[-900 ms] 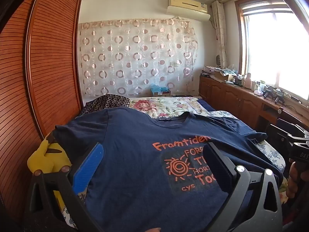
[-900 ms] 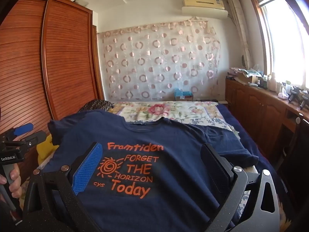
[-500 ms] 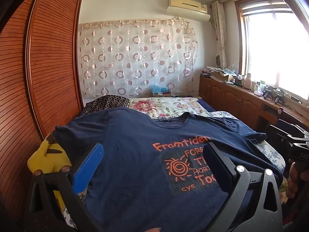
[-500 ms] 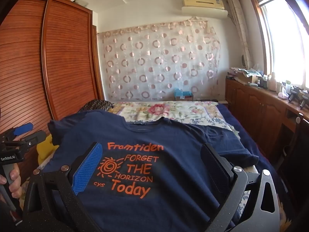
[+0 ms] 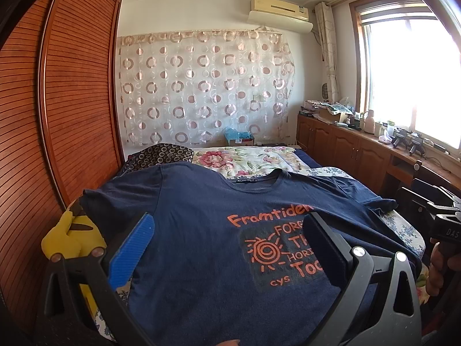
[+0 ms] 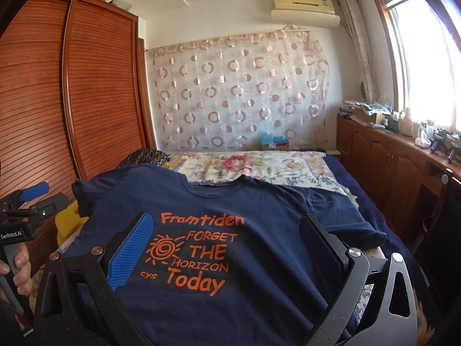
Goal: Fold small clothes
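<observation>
Landmark: one navy T-shirt (image 6: 259, 210) with orange lettering, spread flat and face up on the bed (image 6: 337, 170), collar toward the far wall.
Wardrobe (image 5: 75, 101): one, louvred wood, standing left of the T-shirt along the bed's edge.
Yellow plush toy (image 5: 69, 236): one, just left of the T-shirt's left sleeve, partly under it.
Left gripper (image 5: 227, 250): one, hovering above the T-shirt's lower left half, jaws spread wide and nothing between them; a hand (image 6: 20, 271) grips its handle in the right wrist view.
Patterned pillow (image 5: 161, 155): one, beyond the T-shirt's left shoulder.
Floral cover (image 6: 245, 164): one, beyond the T-shirt's collar.
Right gripper (image 6: 224, 253): one, above the T-shirt's printed chest, jaws released wide, holding nothing.
Sleeves: two, both laid out sideways, the right one creased.
Cabinet run (image 6: 403, 161): one, right of the T-shirt under the window, top cluttered with small items.
</observation>
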